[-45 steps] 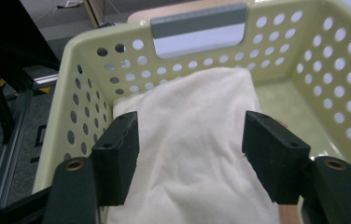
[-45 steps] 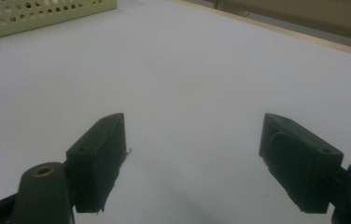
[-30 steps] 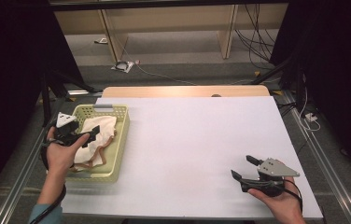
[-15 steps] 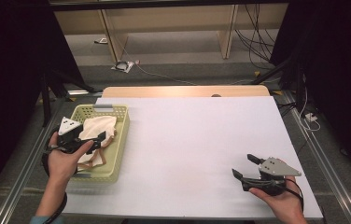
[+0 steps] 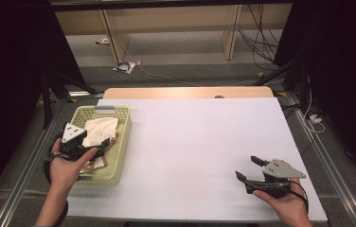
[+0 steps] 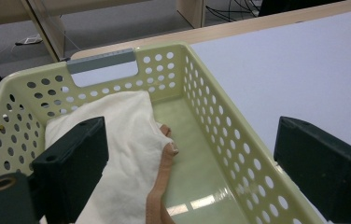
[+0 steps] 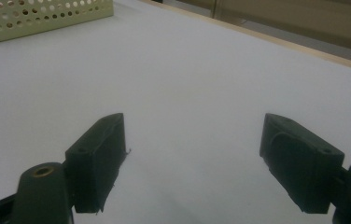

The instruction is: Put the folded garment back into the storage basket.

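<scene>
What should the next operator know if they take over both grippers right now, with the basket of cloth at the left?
Left gripper: open, over the near half of the yellow-green basket; its jaws have just been opening, with nothing pinched between them.
Right gripper: open, empty, low over the white table at the near right.
Things: a cream cloth lies in the basket's left part, with a tan strap beside it; the right part of the basket floor is bare.
Done: the cloth is in the basket, not gripped.
Left: probably the next thing to do with the cloth; which way the job runs, I cannot tell.
</scene>
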A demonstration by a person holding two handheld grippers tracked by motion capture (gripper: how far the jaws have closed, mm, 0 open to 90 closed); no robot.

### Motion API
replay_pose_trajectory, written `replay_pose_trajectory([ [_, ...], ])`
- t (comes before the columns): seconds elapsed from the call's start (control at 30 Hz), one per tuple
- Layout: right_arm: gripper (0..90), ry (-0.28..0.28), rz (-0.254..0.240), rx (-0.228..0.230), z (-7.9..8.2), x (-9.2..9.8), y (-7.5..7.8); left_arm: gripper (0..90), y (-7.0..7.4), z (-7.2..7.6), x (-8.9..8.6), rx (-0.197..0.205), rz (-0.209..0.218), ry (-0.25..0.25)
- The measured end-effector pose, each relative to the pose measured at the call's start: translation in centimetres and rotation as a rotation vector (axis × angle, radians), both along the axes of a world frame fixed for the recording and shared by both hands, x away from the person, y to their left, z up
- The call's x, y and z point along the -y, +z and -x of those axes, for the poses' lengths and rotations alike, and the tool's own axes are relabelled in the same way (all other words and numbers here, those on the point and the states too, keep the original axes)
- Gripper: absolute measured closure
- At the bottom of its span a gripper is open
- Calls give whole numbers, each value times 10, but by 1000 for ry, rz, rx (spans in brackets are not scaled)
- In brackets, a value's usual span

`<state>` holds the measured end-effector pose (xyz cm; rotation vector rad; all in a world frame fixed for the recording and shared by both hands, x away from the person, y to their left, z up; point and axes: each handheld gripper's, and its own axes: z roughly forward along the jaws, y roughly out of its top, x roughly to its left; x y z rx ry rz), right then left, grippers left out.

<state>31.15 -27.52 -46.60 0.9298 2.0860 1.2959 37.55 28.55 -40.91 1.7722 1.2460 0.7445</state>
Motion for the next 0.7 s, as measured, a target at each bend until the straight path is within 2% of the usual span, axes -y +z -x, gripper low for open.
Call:
replay_pose_trajectory([
  [0.7, 232, -6, -1, 3, -1, 3, 1, 106, -3, 19, 18, 0, 0, -64],
])
